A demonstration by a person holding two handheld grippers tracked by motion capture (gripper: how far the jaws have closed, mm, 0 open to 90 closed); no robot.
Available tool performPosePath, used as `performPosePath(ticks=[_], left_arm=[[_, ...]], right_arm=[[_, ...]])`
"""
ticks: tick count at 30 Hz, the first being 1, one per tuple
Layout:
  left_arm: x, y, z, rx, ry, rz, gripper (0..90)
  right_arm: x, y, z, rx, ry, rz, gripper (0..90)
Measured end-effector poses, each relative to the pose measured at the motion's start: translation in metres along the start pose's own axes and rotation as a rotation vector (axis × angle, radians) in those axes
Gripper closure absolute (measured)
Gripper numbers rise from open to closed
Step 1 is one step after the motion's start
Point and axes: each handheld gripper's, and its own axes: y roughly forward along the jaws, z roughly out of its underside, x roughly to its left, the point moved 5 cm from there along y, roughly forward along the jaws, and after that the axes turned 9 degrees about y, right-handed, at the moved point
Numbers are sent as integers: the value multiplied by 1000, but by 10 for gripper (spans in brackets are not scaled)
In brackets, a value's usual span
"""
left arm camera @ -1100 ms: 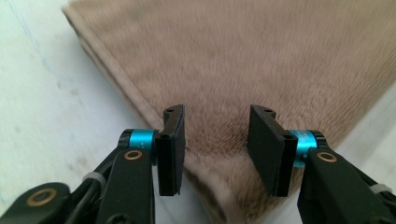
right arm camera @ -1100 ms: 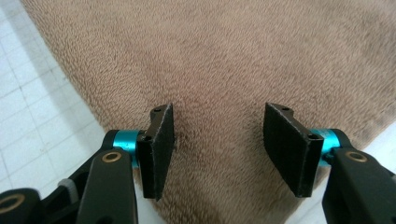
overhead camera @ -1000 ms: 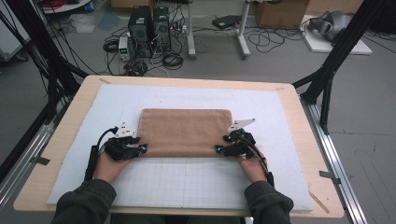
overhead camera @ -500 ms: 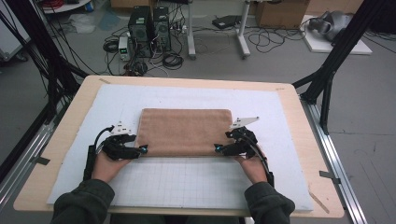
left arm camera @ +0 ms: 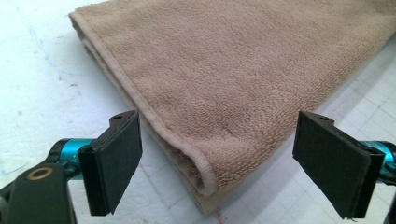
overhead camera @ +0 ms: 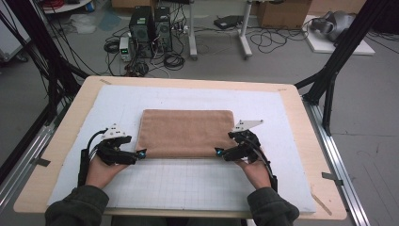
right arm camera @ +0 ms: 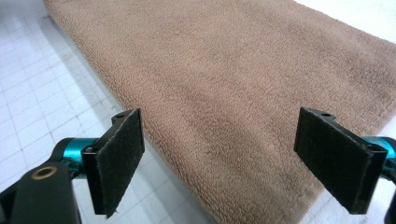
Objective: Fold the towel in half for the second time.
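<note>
1. High view: a workshop floor strewn with cables and computer towers [overhead camera: 150,26] is lying beyond the wooden table [overhead camera: 61,136], which is carrying a white gridded mat [overhead camera: 188,183]. A folded brown towel [overhead camera: 187,133] is lying flat on the middle of the mat. The left gripper [overhead camera: 139,154] is sitting at the towel's near left corner and the right gripper [overhead camera: 218,153] at its near right corner. Compared with a second ago, the left gripper is standing a little farther out to the left, while the towel is lying just as it was; both grippers look to be lining up on the near corners, so the work seems to be at the approach stage, with no grasp made yet.

2. Left gripper view: the left gripper [left arm camera: 217,161] is standing with its jaws spread wide, one on either side of the towel's [left arm camera: 243,79] near left corner, where the stacked hemmed layers are showing. Neither pad is touching the cloth.

3. Right gripper view: the right gripper [right arm camera: 219,161] is likewise spread wide over the towel's [right arm camera: 224,88] near right corner, holding nothing. Closing on these corners would probably come next, likely for another fold.
</note>
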Motion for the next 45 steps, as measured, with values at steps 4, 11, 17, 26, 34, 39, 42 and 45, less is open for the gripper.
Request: performPosePath(ticks=[4, 11, 17, 26, 34, 39, 42, 45], left_arm=[[0, -3, 0, -9, -2, -6, 150], [0, -9, 0, -22, 0, -7, 116], [-2, -15, 1, -32, 3, -9, 99], [-1, -22, 4, -43, -3, -11, 71], [-2, -29, 9, -51, -8, -11, 70], [-3, -33, 13, -60, -11, -14, 69], [-4, -35, 15, -62, -9, -16, 69], [-7, -38, 17, -66, -4, -14, 68]], right_arm=[[-1, -2, 2, -4, 1, 4, 132], [0, -7, 3, -14, 3, 7, 128], [1, -12, 4, -32, 2, 1, 122], [3, -21, 6, -43, -9, 2, 121], [2, -28, 13, -42, -9, 13, 122], [2, -35, 18, -49, 2, 15, 122], [1, -37, 20, -51, -2, 22, 122], [0, -42, 24, -56, 5, 22, 122]])
